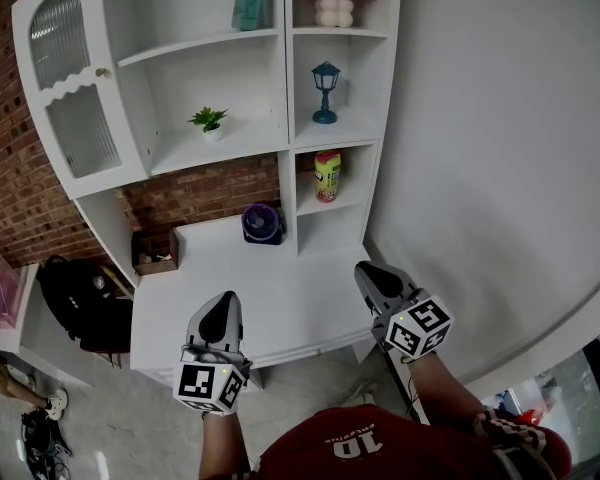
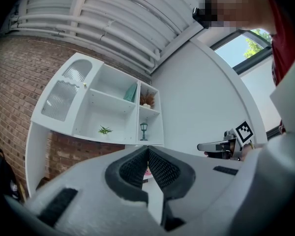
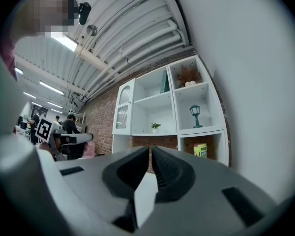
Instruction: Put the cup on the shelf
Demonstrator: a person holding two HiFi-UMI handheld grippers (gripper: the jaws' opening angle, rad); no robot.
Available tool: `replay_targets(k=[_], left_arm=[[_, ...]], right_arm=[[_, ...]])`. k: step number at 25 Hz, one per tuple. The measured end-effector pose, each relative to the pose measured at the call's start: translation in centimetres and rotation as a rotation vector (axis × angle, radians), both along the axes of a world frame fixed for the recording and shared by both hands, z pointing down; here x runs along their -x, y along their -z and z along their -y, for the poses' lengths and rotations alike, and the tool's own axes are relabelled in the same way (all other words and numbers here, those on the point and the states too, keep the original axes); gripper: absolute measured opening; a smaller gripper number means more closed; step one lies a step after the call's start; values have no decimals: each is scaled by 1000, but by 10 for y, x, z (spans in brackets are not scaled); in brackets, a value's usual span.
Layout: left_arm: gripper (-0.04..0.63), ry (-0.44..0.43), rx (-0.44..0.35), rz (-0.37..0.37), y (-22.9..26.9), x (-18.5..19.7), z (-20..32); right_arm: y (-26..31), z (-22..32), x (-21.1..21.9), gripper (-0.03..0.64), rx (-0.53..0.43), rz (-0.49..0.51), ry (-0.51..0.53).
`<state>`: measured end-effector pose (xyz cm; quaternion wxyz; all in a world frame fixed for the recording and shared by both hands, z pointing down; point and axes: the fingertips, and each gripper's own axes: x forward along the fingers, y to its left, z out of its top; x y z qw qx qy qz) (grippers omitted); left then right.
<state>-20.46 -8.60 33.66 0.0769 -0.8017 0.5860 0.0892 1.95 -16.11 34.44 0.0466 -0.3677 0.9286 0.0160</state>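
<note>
Brick wall and a white shelf back the white counter. The purple cup stands at its far side, just beside the lowest cubby. The left gripper and right gripper hover near the front edge, fingers together and empty. The cup lies ahead between them, probably nearer the left.
</note>
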Motion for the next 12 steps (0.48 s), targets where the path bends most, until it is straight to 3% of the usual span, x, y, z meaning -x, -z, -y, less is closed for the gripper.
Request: replay_targets(k=[12], left_arm=[[-2,-18,12,0,-7,-11,7]], right_arm=[[-4,-1,-15,5,-1,9,-47]])
